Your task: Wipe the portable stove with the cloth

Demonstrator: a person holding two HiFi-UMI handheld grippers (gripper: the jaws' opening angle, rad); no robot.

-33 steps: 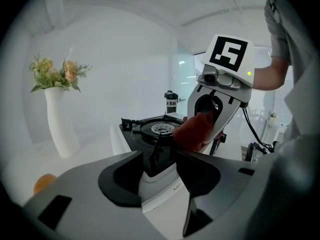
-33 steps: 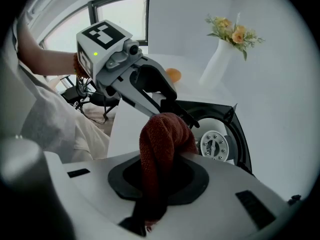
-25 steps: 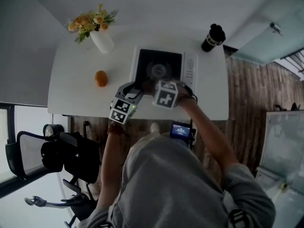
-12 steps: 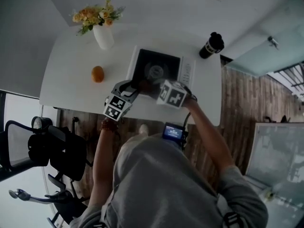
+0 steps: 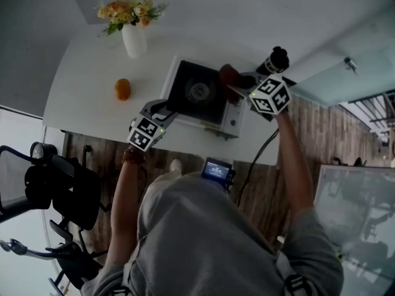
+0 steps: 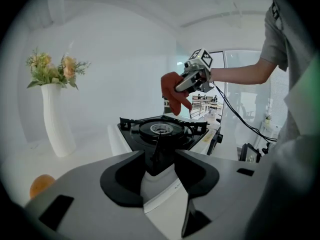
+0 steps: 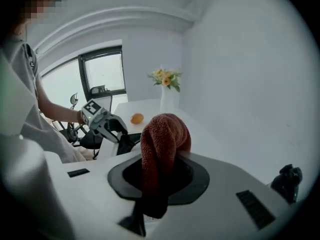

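Gripping cloth (image 7: 162, 139), right claw (image 7: 160, 171) over stove (image 5: 196, 94)

- The cloth (image 7: 165, 134) is a rust-red terry weave.
- The portable stove (image 5: 200, 91) has a black top and burner set in a white body.
- The table (image 5: 92, 73) is plain white, as is the vase (image 5: 134, 42).
- The flowers (image 5: 126, 10) are yellow and orange with green leaves.
- A small round fruit (image 5: 122, 89) is orange.
- The bottle (image 5: 274, 60) is black.
- The left gripper (image 6: 159, 166) and the right gripper (image 7: 160, 179) are pale grey with black jaw pads.
- Each marker cube (image 5: 270, 96) is white with black square patterns.
- The floor (image 5: 321, 122) is brown wood planking.
- The person's top (image 5: 203, 239) is grey.
- The office chair (image 5: 62, 196) is black.
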